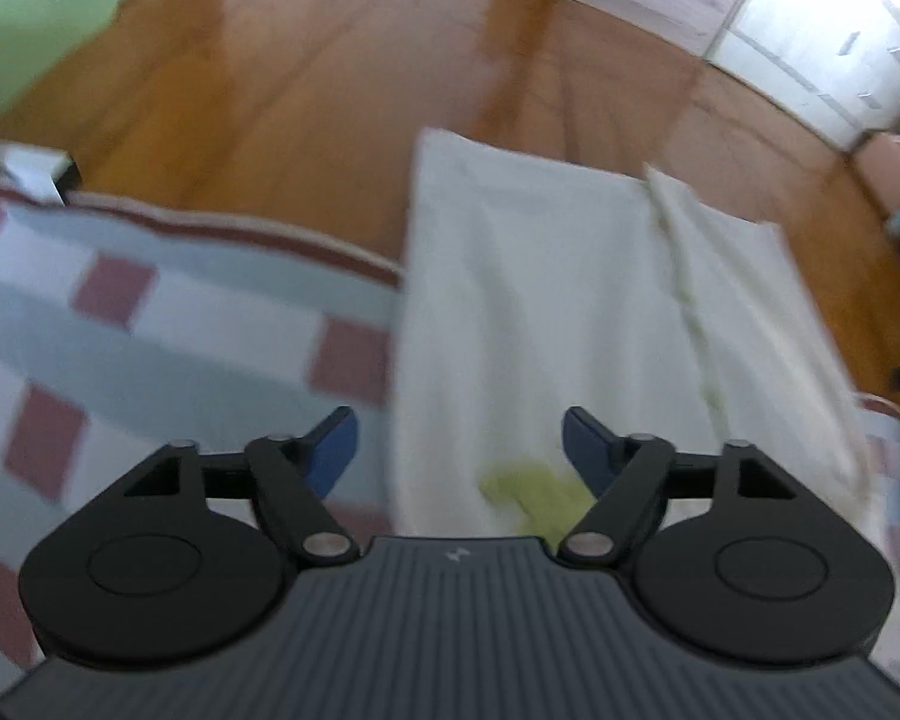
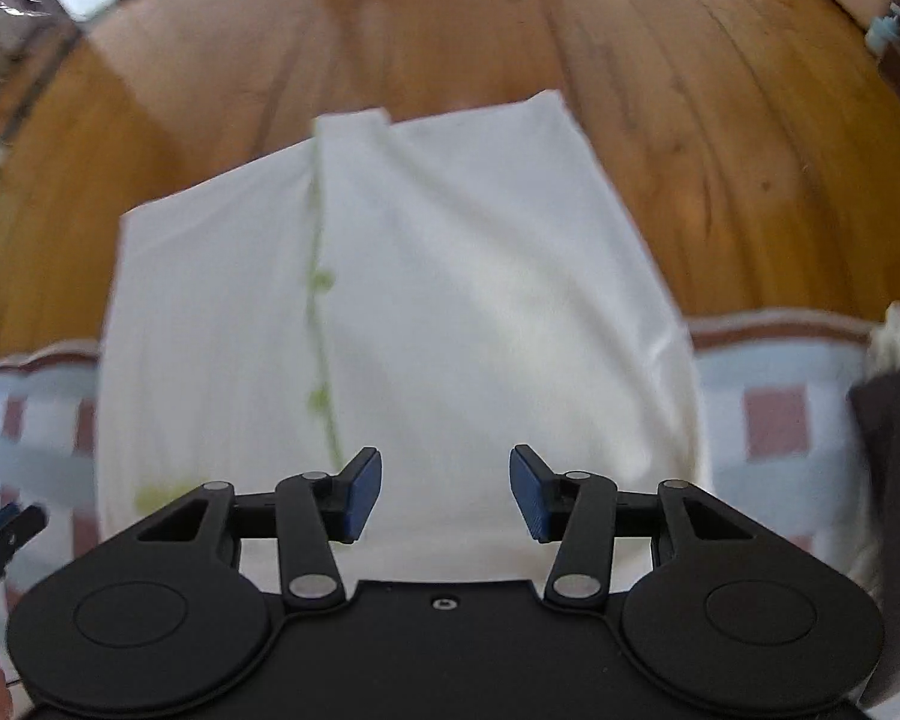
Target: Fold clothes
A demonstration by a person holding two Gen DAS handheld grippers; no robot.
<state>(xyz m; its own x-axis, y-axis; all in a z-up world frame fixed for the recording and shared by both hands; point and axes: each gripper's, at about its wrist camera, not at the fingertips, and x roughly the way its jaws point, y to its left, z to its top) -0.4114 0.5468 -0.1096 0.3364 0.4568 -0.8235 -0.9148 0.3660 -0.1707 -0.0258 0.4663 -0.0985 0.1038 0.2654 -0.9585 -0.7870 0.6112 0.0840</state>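
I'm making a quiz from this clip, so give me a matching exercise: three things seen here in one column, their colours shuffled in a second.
Things:
1. folded cloth garment with a thin stitched line
2. checked blanket under it
3. glossy plank floor

Colours:
A. honey-brown wood
B. white with a green line
C. pale blue and white with dusty-red squares

Pairs: 1-B, 2-C, 3-A
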